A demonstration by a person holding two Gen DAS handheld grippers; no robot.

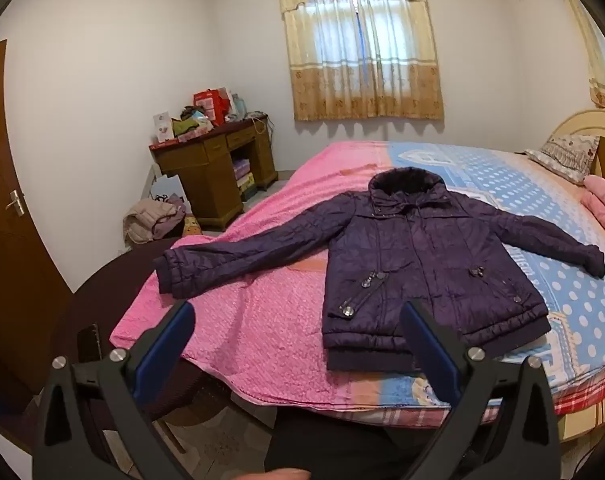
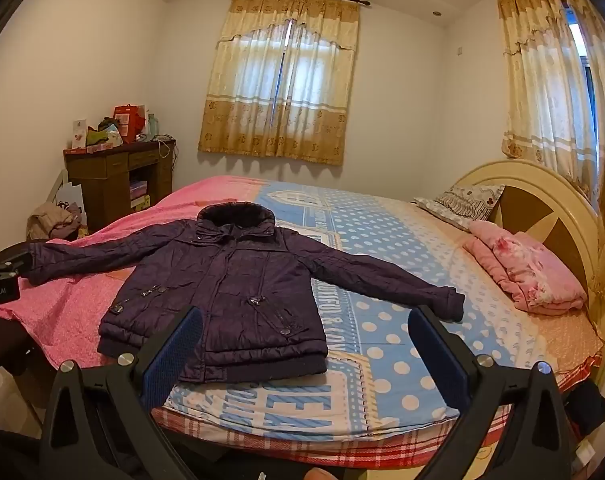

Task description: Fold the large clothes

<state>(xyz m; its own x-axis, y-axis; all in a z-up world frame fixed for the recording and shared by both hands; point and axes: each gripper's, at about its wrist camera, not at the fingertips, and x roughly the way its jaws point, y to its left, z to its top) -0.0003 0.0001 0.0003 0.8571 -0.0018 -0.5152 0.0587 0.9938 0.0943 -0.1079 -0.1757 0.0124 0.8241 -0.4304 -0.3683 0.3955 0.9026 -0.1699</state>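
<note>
A dark purple padded jacket lies flat, front up, on the bed, collar toward the window and both sleeves spread out sideways. It also shows in the right wrist view. My left gripper is open and empty, held above the bed's near edge in front of the jacket's hem and left sleeve. My right gripper is open and empty, in front of the hem and the right sleeve cuff.
The bed has a pink cover on the left and a blue dotted sheet on the right. A folded pink blanket and a pillow lie by the headboard. A cluttered wooden desk stands in the far corner. A door is left.
</note>
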